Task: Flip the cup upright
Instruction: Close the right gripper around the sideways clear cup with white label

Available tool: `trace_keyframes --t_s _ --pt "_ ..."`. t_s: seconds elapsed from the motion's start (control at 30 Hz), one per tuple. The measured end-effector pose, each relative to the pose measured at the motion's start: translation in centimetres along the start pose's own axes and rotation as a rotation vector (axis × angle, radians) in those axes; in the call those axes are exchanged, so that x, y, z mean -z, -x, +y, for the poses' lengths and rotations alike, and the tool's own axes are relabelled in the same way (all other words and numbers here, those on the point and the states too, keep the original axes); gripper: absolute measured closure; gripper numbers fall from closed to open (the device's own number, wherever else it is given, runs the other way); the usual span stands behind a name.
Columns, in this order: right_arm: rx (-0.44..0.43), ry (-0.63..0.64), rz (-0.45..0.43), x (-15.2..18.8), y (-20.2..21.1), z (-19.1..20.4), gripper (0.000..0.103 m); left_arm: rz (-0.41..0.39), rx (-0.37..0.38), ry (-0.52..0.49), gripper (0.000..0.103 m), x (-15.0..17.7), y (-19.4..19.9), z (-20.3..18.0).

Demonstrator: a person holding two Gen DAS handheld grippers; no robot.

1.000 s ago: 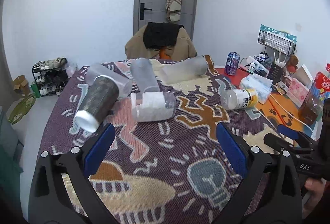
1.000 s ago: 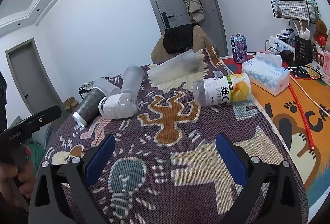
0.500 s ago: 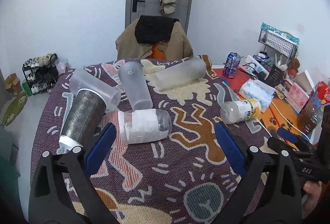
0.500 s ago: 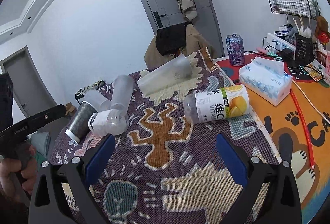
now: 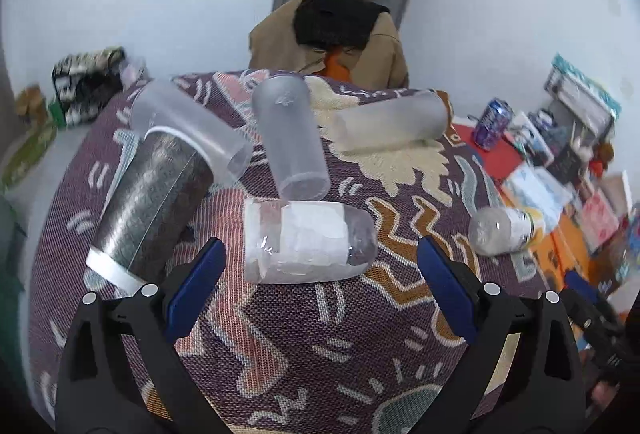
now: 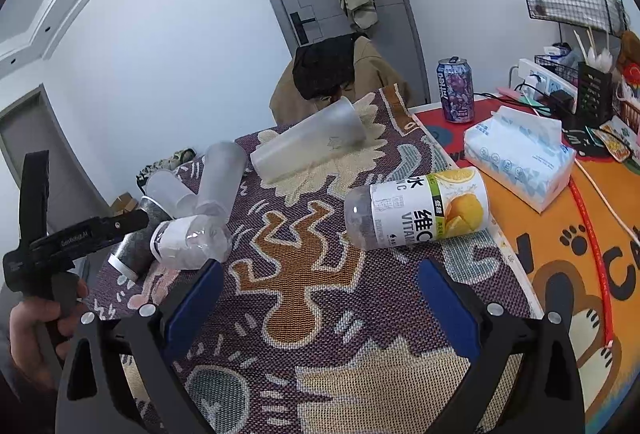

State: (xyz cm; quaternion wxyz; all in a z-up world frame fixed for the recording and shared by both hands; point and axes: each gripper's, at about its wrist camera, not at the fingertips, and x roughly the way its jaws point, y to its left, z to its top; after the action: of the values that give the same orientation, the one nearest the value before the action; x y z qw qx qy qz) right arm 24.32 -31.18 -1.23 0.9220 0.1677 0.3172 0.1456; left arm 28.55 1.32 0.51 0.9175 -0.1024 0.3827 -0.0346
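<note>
Several cups lie on their sides on the patterned cloth (image 5: pixel 304 346). A clear cup with a white label (image 5: pixel 308 242) lies straight ahead of my left gripper (image 5: pixel 320 290), which is open and empty, just short of it. Behind it lie a frosted cup (image 5: pixel 290 142), a dark patterned cup (image 5: pixel 150 202), a clear cup (image 5: pixel 188 126) and a long frosted cup (image 5: pixel 392 122). My right gripper (image 6: pixel 316 310) is open and empty, short of a cut bottle with an orange label (image 6: pixel 420 210). The white-label cup (image 6: pixel 188 240) also shows in the right wrist view, at the left.
A purple can (image 6: pixel 455 90), a tissue pack (image 6: pixel 520 154) and a wire basket (image 6: pixel 572 6) stand on the orange mat (image 6: pixel 560 266) at the right. A chair with a jacket (image 5: pixel 332 34) stands behind the table. The left gripper's handle (image 6: pixel 60 238) shows at left.
My left gripper has moved forward towards the white-label cup, which now lies close between the fingers' line. My right gripper has moved forward towards the orange-label bottle. Both stay open.
</note>
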Motion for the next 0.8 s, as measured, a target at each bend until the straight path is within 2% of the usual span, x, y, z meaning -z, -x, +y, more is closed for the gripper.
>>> trace_keyframes --t_s 0.23,0.4,0.53,0.8 --pt "-0.043 0.156 0.026 -2.7 -1.5 3.0 0.008 -0.027 0.025 0.082 0.008 0.5 1.0 1.9" --pt "-0.104 0.316 0.069 -4.0 -3.7 7.3 0.008 -0.034 0.031 0.124 0.009 0.9 1.3 3.5" --pt "-0.154 0.448 0.128 -4.1 -6.0 10.9 0.008 -0.043 0.027 0.150 0.010 0.8 1.6 5.0" --pt "-0.189 0.659 0.201 -3.3 -10.7 16.1 0.008 -0.036 0.023 0.175 0.014 0.6 1.5 7.4"
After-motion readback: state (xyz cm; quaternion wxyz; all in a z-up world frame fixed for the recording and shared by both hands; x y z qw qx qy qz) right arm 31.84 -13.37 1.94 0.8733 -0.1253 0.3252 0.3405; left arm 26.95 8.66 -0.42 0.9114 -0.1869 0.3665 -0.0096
